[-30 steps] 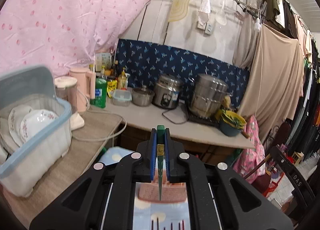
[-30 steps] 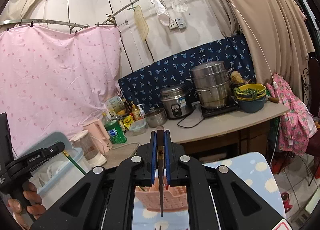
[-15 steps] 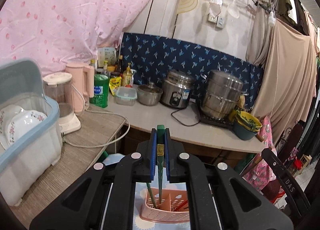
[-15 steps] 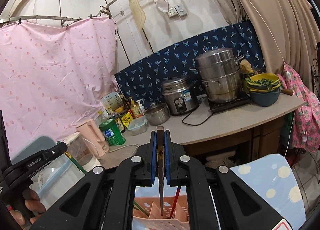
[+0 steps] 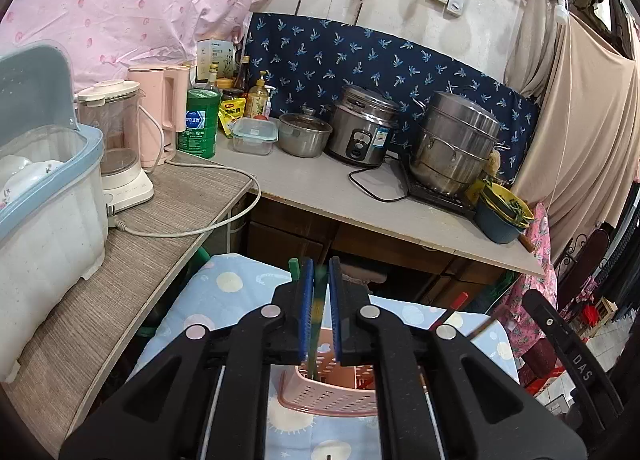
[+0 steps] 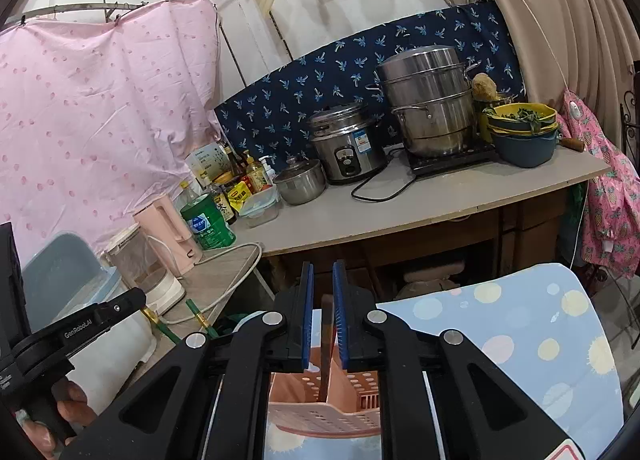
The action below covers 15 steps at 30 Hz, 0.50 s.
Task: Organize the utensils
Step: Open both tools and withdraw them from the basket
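Observation:
A pink perforated utensil basket [image 5: 332, 394] stands on the blue dotted cloth just below both grippers; it also shows in the right wrist view [image 6: 324, 408]. My left gripper [image 5: 319, 280] has its jaws slightly apart, and a green chopstick [image 5: 316, 336] hangs blurred between them with its tip in the basket. My right gripper [image 6: 321, 284] is open, and a dark brown chopstick [image 6: 326, 344] stands loose between the pads with its tip in the basket. Another green chopstick [image 5: 295, 268] and a red one [image 5: 454, 307] stick up from the basket.
A blue-rimmed dish bin [image 5: 44, 195] with plates sits on the wooden counter at left, beside a blender [image 5: 116, 147] and a pink kettle [image 5: 160, 111]. A rice cooker [image 5: 362, 127], a steamer pot [image 5: 456, 143] and bowls [image 5: 504, 215] stand on the grey counter behind.
Both grippers have come down over the basket and opened. Each chopstick has slipped down between the pads into the basket.

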Each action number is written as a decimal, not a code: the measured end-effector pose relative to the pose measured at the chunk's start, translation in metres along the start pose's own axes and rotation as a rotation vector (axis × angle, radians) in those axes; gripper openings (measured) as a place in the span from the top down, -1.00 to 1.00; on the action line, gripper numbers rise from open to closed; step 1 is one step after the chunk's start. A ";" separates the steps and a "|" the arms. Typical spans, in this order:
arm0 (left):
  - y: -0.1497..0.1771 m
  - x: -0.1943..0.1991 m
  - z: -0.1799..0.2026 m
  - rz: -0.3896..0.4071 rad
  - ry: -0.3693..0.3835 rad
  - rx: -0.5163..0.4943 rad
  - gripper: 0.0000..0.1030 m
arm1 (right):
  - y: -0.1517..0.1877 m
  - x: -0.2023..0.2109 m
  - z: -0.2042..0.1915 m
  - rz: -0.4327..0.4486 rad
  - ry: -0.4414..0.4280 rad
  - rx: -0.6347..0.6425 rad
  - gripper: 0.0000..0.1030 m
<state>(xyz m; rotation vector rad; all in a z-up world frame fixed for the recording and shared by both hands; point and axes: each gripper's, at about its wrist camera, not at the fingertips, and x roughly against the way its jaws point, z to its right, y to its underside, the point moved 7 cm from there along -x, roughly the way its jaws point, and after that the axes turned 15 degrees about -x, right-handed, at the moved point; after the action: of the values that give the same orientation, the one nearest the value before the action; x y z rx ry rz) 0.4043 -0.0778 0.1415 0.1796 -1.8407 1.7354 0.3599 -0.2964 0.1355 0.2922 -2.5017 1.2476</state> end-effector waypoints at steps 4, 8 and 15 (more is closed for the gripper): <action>0.002 0.011 0.000 0.009 -0.007 0.000 0.35 | -0.003 0.020 -0.002 0.027 -0.008 0.007 0.58; 0.007 0.029 0.000 0.020 -0.013 -0.006 0.13 | 0.001 0.044 -0.003 0.039 -0.023 0.003 0.45; 0.025 0.068 0.006 0.027 -0.026 -0.024 -0.08 | 0.027 0.090 -0.002 0.030 -0.031 0.028 0.38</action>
<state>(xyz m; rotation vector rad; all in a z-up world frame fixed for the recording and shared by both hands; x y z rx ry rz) 0.3348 -0.0601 0.1545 0.1694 -1.8904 1.7362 0.2681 -0.2819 0.1504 0.2835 -2.5258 1.3005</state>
